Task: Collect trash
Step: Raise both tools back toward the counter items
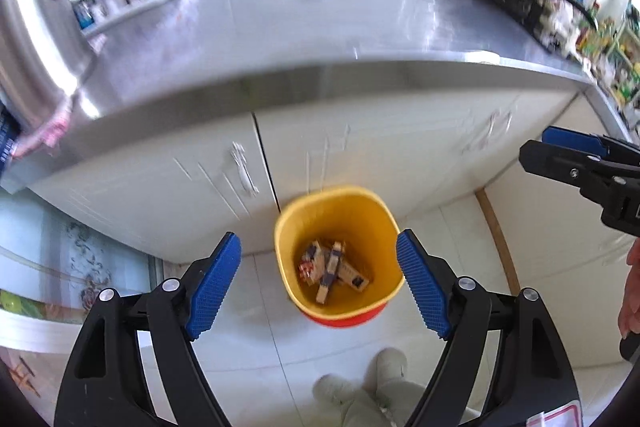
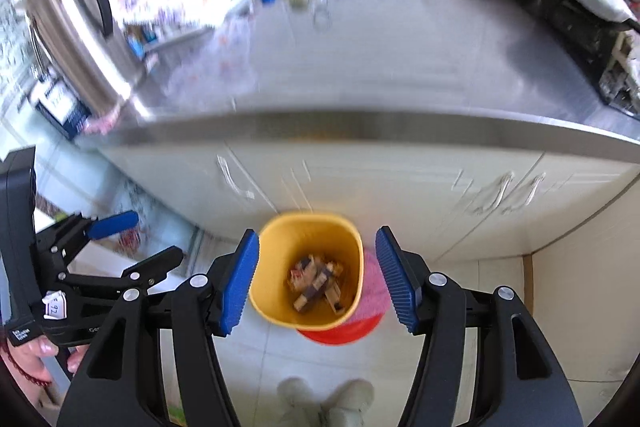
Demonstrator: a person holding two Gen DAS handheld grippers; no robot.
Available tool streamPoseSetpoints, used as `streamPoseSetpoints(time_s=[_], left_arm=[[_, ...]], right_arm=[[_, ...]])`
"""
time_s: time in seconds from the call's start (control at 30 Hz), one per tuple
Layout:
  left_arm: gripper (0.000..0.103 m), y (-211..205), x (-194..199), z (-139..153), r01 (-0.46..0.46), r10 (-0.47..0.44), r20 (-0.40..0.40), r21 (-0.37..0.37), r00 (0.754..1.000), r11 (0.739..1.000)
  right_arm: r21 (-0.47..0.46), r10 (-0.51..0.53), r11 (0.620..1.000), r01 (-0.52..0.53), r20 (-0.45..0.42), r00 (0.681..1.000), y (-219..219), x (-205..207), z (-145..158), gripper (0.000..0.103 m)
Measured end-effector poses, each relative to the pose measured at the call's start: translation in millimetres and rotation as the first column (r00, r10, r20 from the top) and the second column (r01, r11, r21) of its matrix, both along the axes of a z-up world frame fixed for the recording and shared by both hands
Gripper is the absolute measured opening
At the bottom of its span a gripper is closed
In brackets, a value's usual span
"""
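Left gripper (image 1: 319, 287) and right gripper (image 2: 317, 279) both spread wide, empty, above yellow plastic bin (image 1: 376, 223) on white tile floor (image 1: 460, 267) against cabinet front, small cardboard boxes (image 1: 332, 273) at its bottom.

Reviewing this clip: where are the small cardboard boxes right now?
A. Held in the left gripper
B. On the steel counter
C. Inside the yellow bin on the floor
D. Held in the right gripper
C: the boxes lie at the bottom of the yellow bin; both grippers, left and right, are open and empty.
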State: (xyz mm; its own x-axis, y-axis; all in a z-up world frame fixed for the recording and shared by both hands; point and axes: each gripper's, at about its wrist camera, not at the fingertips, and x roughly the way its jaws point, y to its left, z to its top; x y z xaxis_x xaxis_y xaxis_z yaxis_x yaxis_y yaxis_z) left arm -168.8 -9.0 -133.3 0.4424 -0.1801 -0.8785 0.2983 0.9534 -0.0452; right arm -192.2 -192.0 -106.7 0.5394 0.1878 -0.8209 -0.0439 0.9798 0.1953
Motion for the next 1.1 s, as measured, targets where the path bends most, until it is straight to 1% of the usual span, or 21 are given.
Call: streamPoseSetpoints(time_s=[0.13, 0.27, 0.37, 0.57, 0.77, 0.87, 0.97, 1.1], left_arm=[[0.081, 4.9, 13.2, 24.9, -0.016, 0.017, 0.046, -0.013, 0.999, 1.000], [0.081, 9.5, 37.9, 40.7, -0.028, 0.029, 0.071, -0.014, 0.997, 1.000], [0.081, 11.7, 60.7, 47.5, -0.041, 0.042, 0.082, -0.012, 0.996, 0.999], [0.081, 16.6, 104.6, 53.8, -0.076, 0.077, 0.094, -0.013, 0.993, 0.997], [0.081, 17.6, 149.9, 60.7, -0.120, 0.121, 0.094, -0.023, 0.988, 0.993], [0.081, 15.5, 171.4, 61.2, -0.121, 0.122, 0.091, -0.015, 0.988, 0.993], [0.082, 14.5, 192.4, 60.8, -0.118, 0.119, 0.089, -0.014, 0.989, 0.993], [0.082, 12.6, 232.6, 57.4, -0.094, 0.095, 0.086, -0.014, 0.992, 0.995]], right_arm=[[-0.002, -0.025, 1.000, 0.025, 0.060, 0.998, -0.7, 8.9, 24.4, 0.062], [-0.010, -0.017, 1.000, 0.017, 0.087, 0.996, 2.0, 25.7, 35.9, 0.062], [-0.004, -0.010, 1.000, 0.010, 0.109, 0.994, 0.6, 48.2, 41.8, 0.062], [-0.002, 0.007, 1.000, -0.007, 0.133, 0.991, -7.4, 98.2, 51.6, 0.062], [0.008, 0.027, 1.000, -0.029, 0.135, 0.990, -13.5, 149.4, 57.9, 0.063], [0.015, 0.018, 1.000, -0.020, 0.135, 0.991, -15.7, 172.4, 60.7, 0.067], [0.019, 0.015, 1.000, -0.017, 0.133, 0.991, -14.2, 197.0, 61.1, 0.067], [0.026, -0.006, 1.000, 0.003, 0.134, 0.991, -11.1, 227.5, 60.6, 0.068]])
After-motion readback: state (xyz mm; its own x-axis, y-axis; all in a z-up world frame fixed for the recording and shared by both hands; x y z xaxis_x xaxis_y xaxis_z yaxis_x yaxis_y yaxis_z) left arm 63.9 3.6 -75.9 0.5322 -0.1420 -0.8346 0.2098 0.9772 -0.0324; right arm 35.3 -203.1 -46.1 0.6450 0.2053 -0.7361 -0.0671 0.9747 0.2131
